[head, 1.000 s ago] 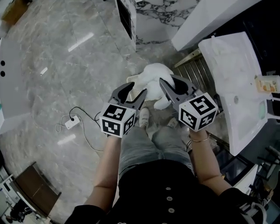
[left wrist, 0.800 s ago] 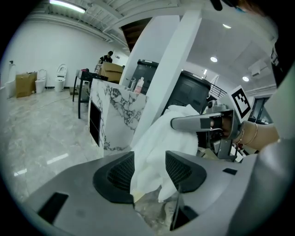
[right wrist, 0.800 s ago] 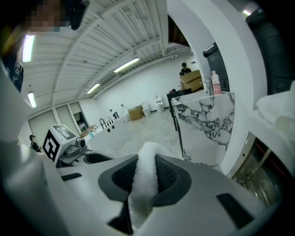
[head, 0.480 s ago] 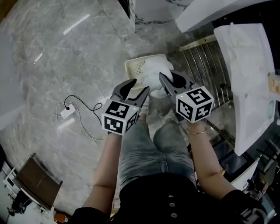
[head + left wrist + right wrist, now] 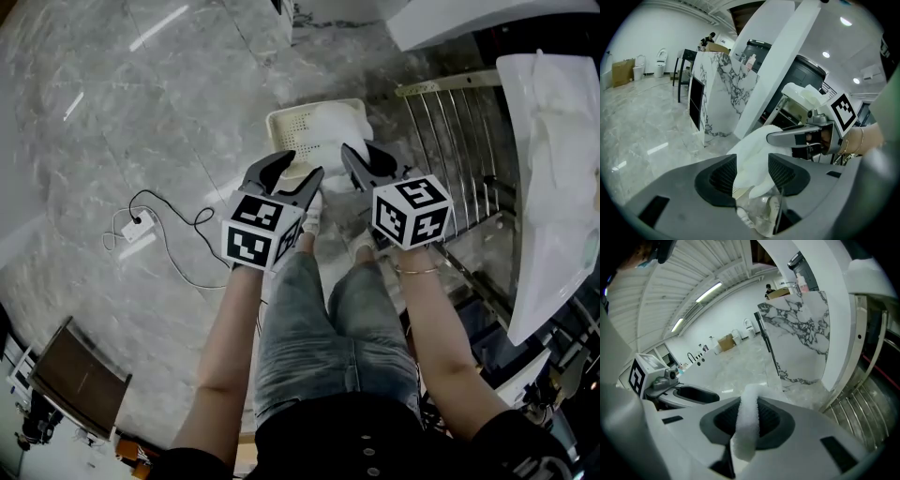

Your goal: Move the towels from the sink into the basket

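Observation:
A white towel (image 5: 335, 129) hangs between my two grippers, bunched just above the cream perforated basket (image 5: 282, 125) on the floor. My left gripper (image 5: 301, 180) holds one side of it. In the left gripper view the towel (image 5: 753, 150) fills the gap between the ribbed pads of the left gripper (image 5: 752, 172). My right gripper (image 5: 359, 161) holds the other side. In the right gripper view a narrow fold of towel (image 5: 746, 427) is pinched in the right gripper (image 5: 749, 417). The white sink (image 5: 555, 178) is at the right edge.
A metal rail rack (image 5: 457, 131) stands between the basket and the sink. A white plug with a black cable (image 5: 137, 229) lies on the marble floor at left. The person's jeans-clad legs and shoes (image 5: 309, 217) are right behind the basket.
Both grippers have come down together with the towel, from well above the basket to just over its rim. The basket now shows fully in the head view.

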The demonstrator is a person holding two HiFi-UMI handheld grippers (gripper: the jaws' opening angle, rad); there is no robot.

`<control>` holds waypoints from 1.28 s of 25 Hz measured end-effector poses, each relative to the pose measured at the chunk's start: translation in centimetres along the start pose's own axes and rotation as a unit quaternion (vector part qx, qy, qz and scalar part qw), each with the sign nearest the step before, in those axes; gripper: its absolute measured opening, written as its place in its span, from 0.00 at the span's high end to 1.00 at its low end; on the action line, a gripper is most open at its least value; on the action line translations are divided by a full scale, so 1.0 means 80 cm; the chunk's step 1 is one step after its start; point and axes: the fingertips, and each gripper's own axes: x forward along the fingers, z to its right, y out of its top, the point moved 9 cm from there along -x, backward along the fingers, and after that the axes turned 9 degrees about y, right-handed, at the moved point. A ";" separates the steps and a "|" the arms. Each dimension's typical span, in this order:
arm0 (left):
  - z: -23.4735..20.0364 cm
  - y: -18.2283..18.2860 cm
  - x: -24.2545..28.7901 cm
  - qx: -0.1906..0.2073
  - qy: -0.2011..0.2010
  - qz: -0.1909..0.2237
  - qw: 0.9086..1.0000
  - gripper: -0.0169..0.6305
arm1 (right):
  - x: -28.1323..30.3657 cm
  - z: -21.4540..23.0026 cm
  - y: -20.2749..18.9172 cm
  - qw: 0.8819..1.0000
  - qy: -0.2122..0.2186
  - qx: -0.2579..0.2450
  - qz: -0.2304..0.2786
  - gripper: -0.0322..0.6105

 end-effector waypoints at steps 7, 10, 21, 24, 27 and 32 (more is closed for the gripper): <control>-0.016 -0.001 0.009 -0.015 0.006 0.002 1.000 0.65 | 0.029 0.018 -0.007 0.999 -0.017 -0.004 -0.028 0.83; -0.016 -0.006 0.010 -0.021 0.003 -0.002 1.000 0.65 | 0.036 0.022 -0.014 0.998 -0.038 -0.004 -0.058 0.82; -0.002 -0.008 0.011 -0.029 -0.011 -0.003 1.000 0.65 | 0.015 0.019 -0.010 0.997 -0.060 -0.004 -0.042 0.79; 0.002 0.001 0.008 -0.020 -0.013 0.002 1.000 0.65 | 0.003 0.014 -0.007 0.998 -0.060 0.005 -0.029 0.79; 0.005 0.011 -0.001 -0.016 -0.015 0.012 1.000 0.65 | -0.014 0.006 -0.001 0.998 -0.063 0.011 -0.009 0.78; 0.018 0.024 -0.021 -0.008 -0.018 0.023 1.000 0.65 | -0.047 -0.006 0.007 0.997 -0.072 -0.004 -0.007 0.74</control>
